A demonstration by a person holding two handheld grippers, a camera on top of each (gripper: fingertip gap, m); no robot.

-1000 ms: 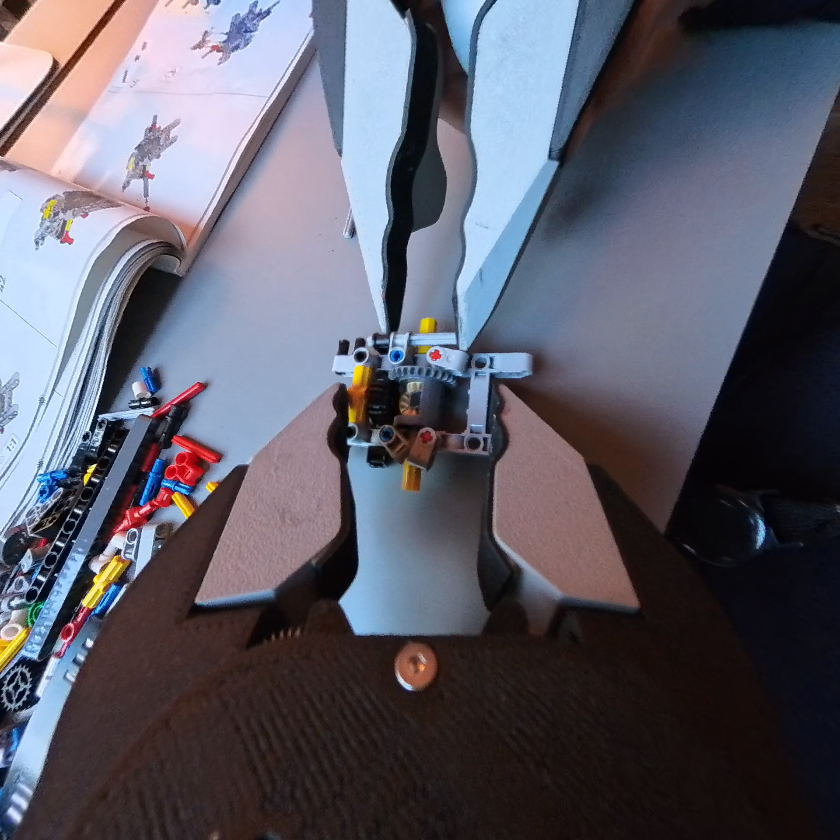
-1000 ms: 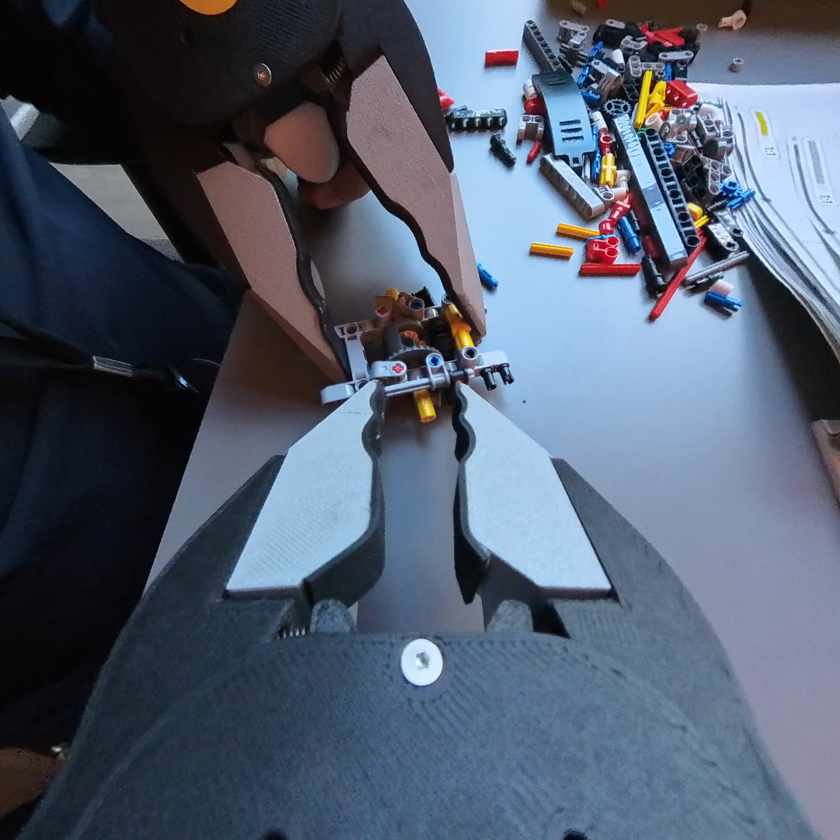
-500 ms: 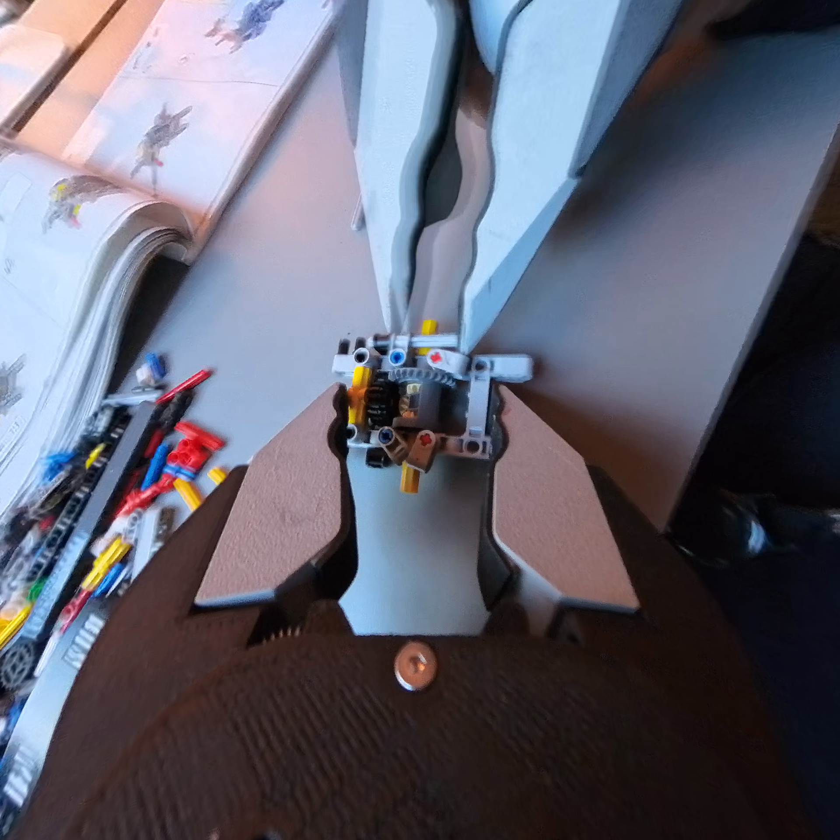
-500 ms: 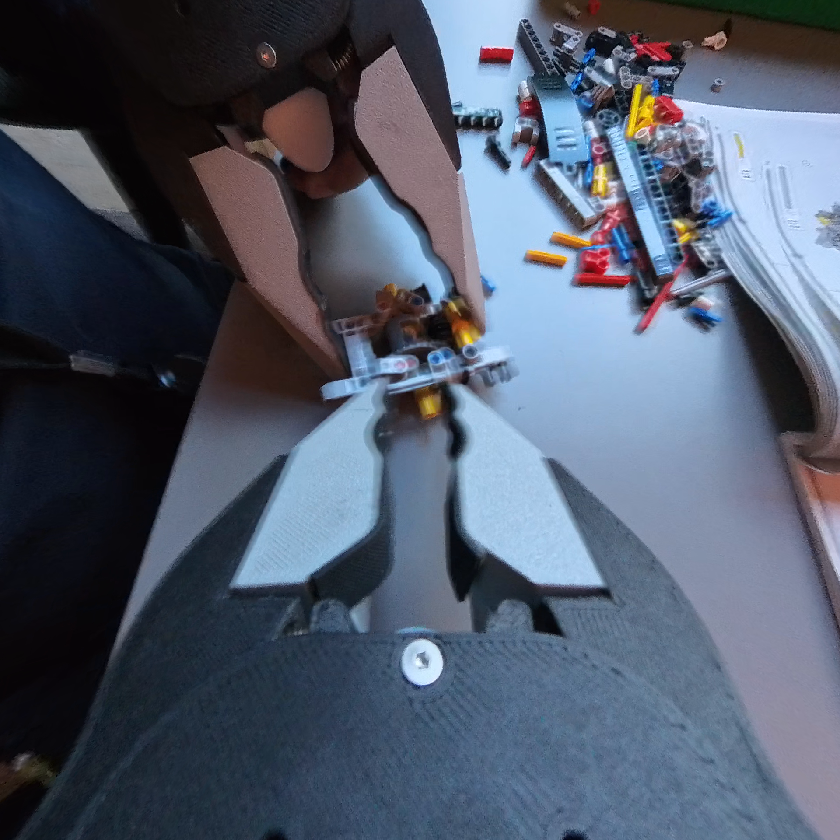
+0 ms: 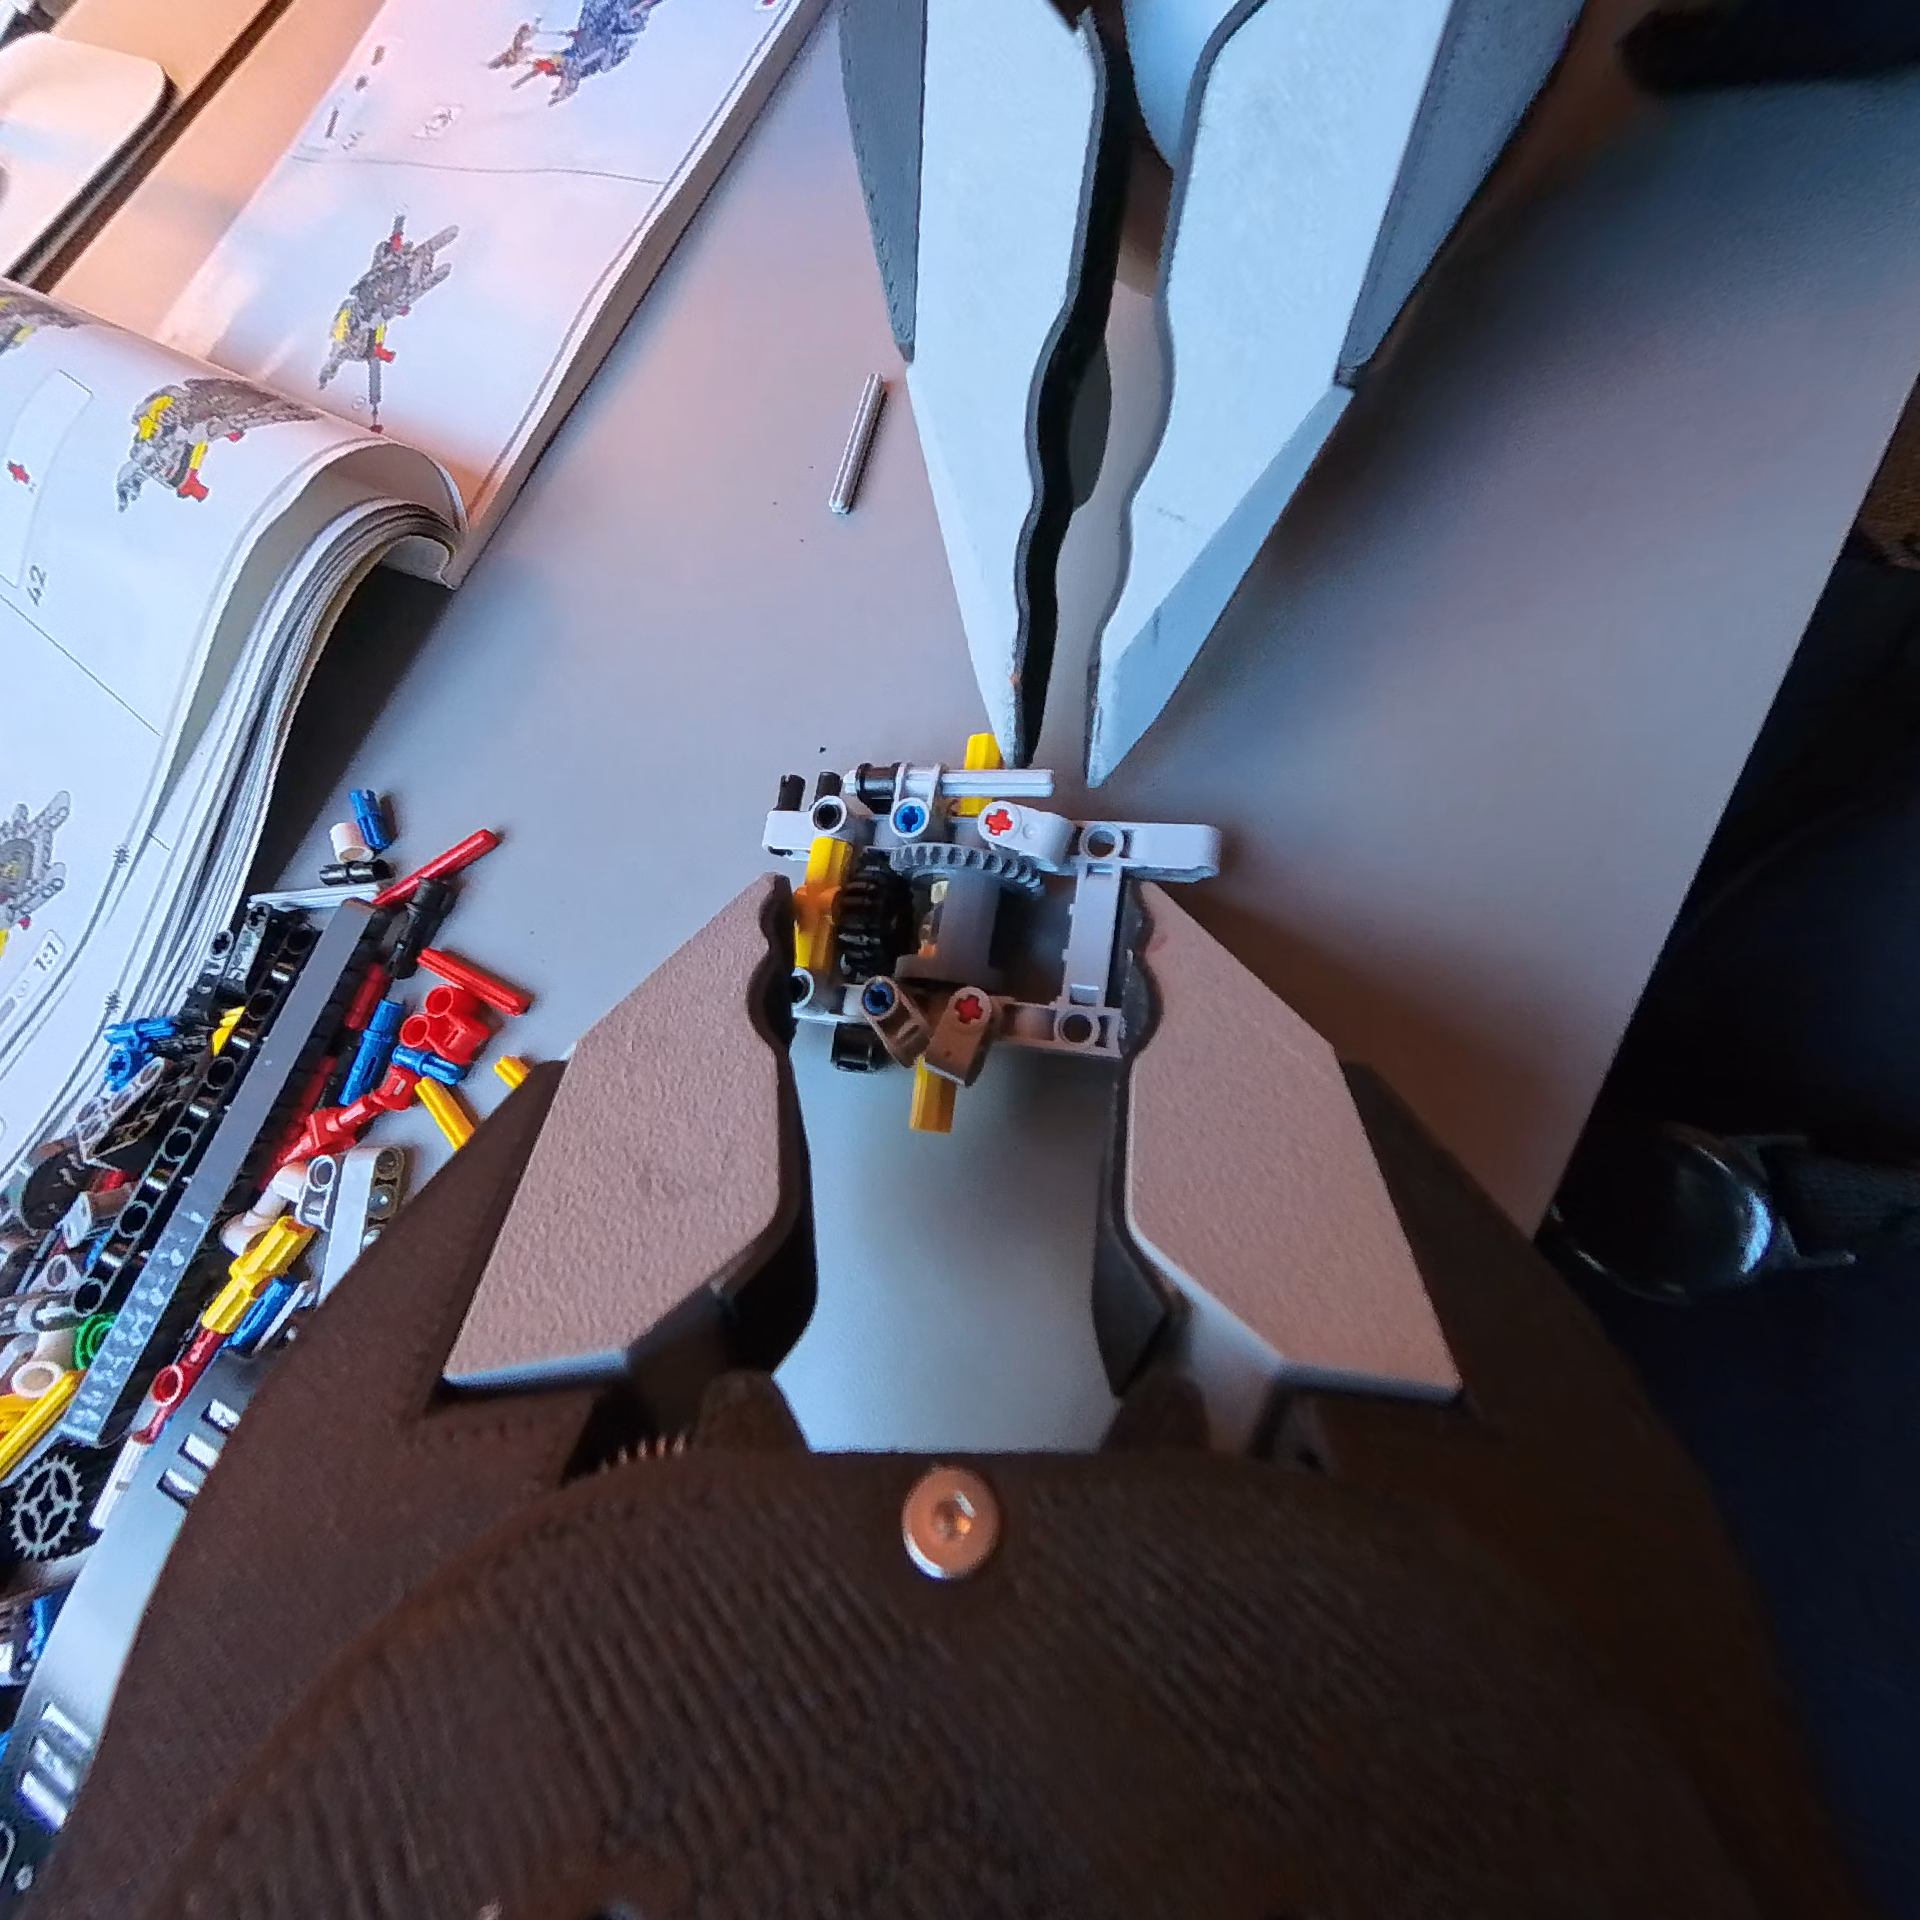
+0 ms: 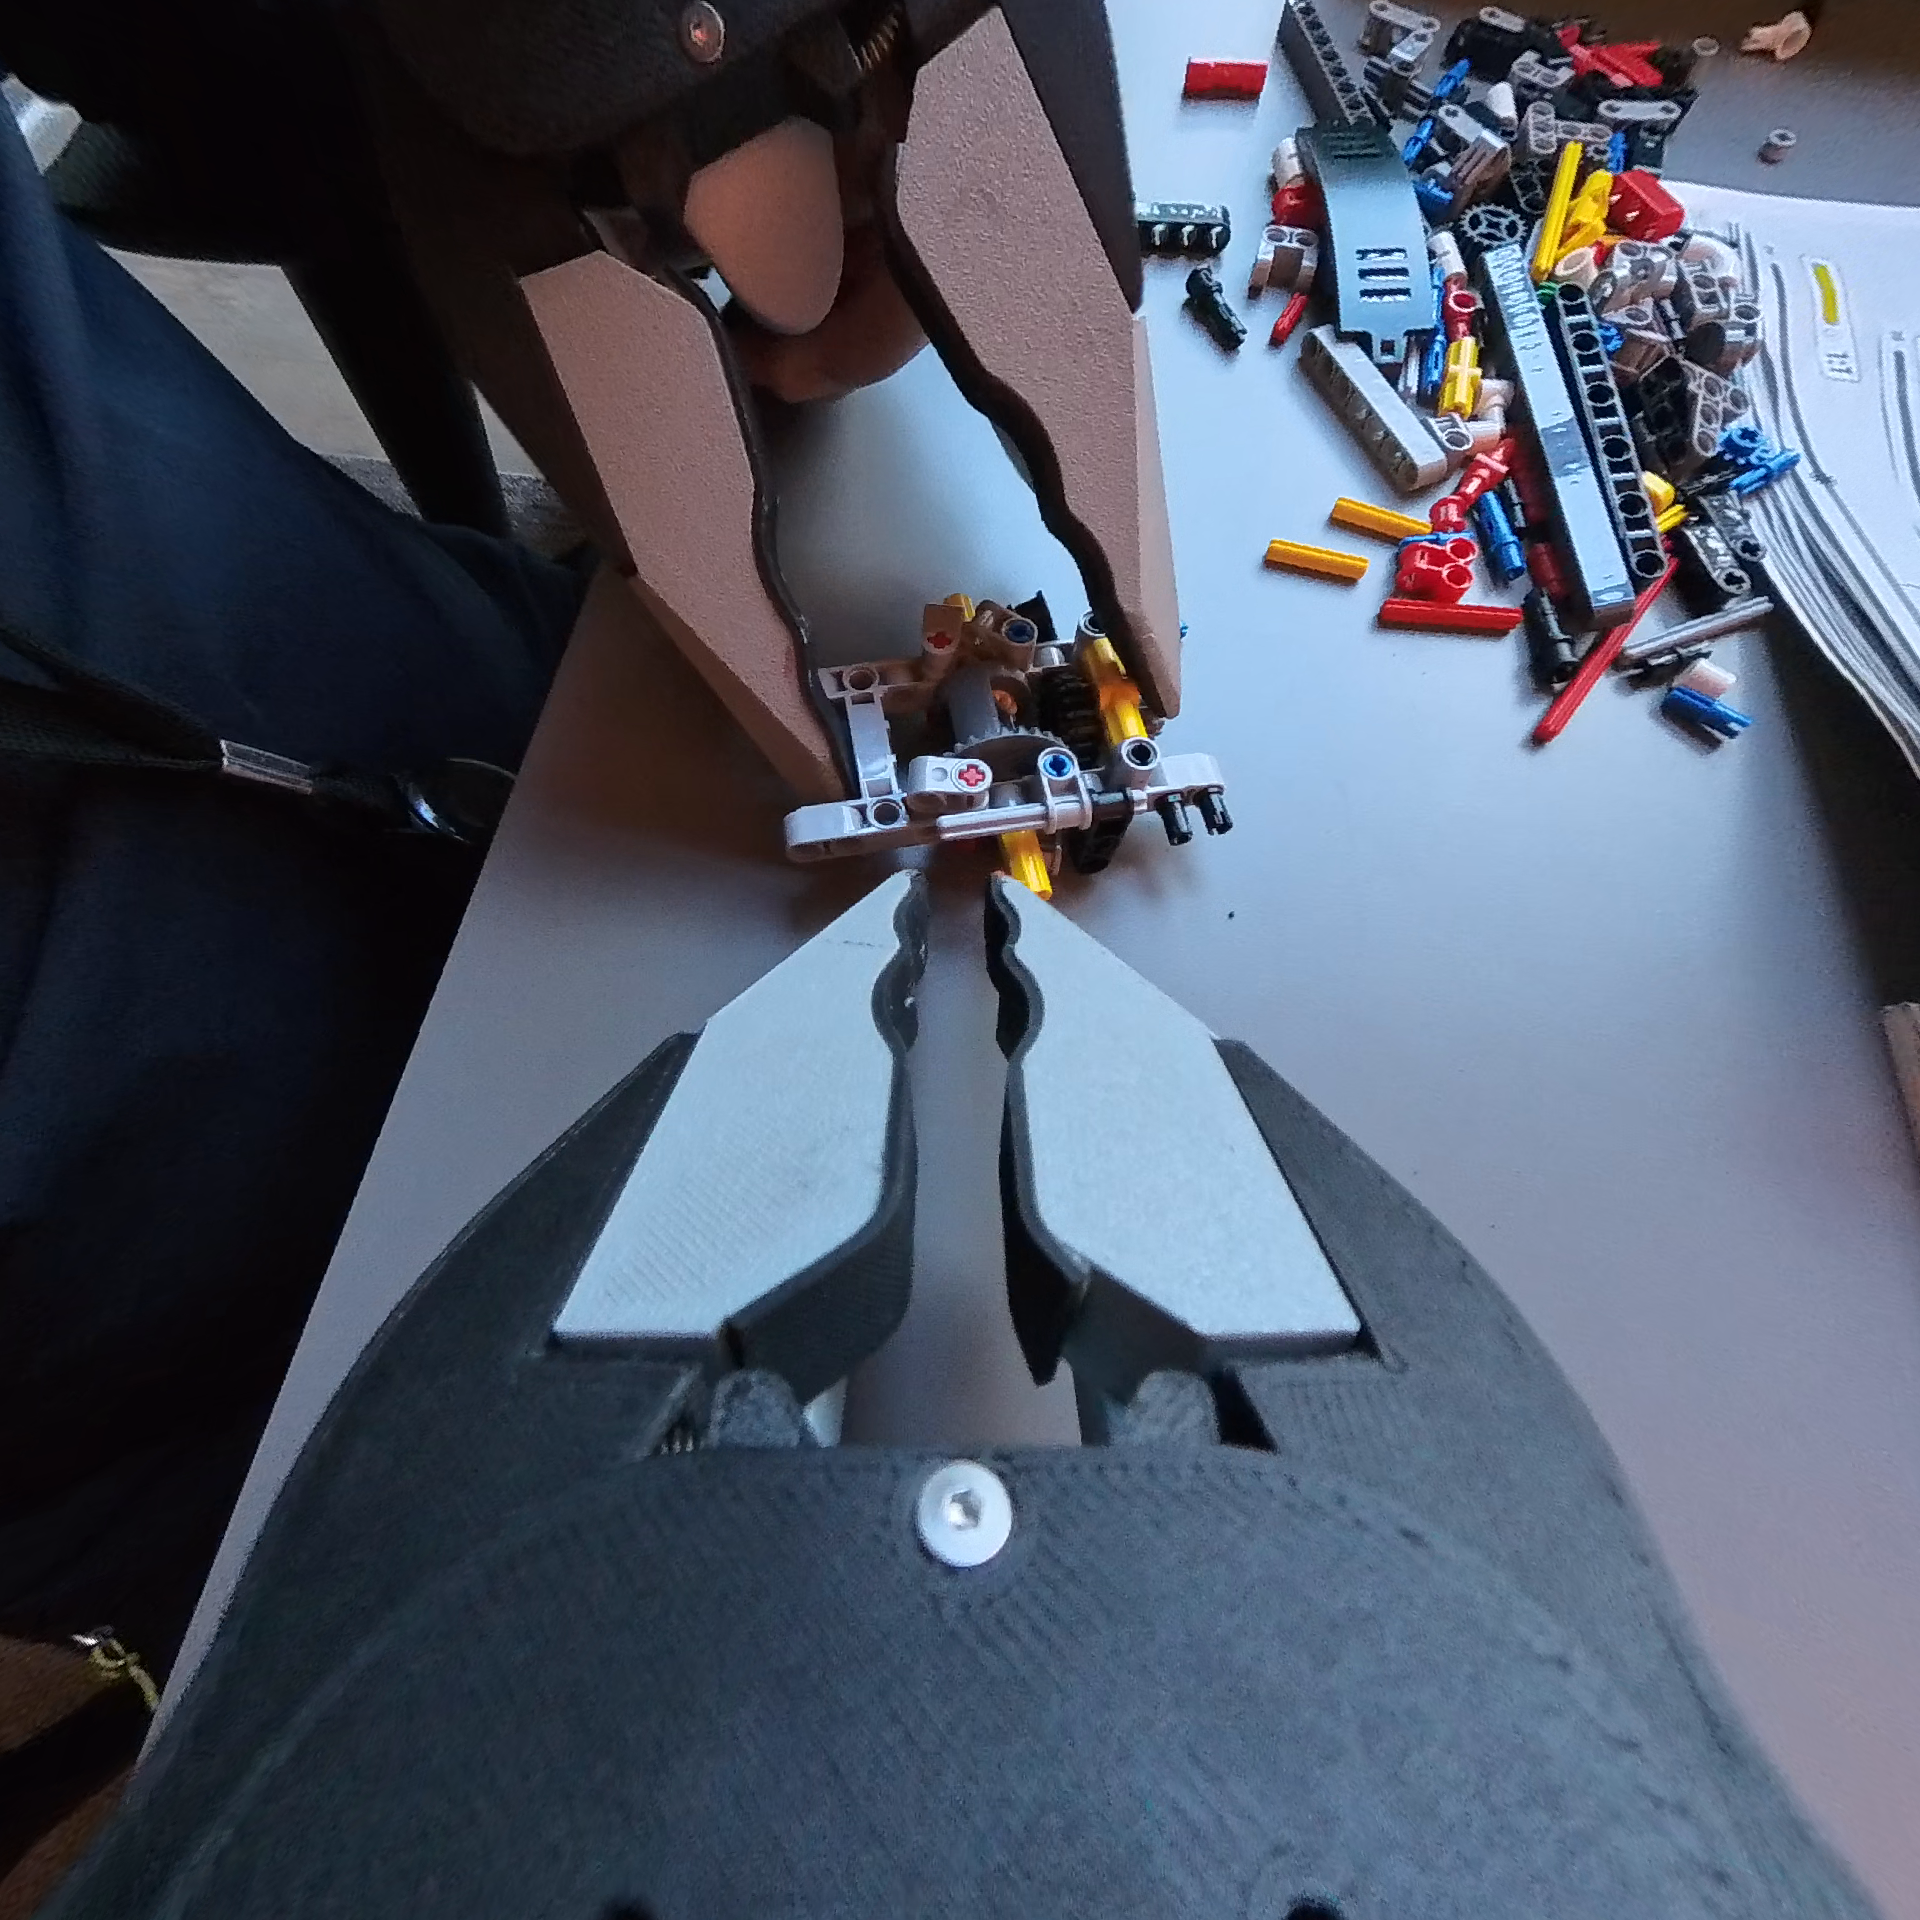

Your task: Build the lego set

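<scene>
Loose bricks [image 6: 1538, 343] and booklet [image 5: 208, 499] flank the gripped gear assembly [image 5: 966, 914]

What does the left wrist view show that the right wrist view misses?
Only the left wrist view: a loose grey axle lying apart on the table, and the open instruction book's printed pages. Only the right wrist view: a lone red brick beyond the parts pile. Both show the left gripper clamped on the grey gear assembly, and the right gripper near it, empty, jaws slightly apart.
</scene>
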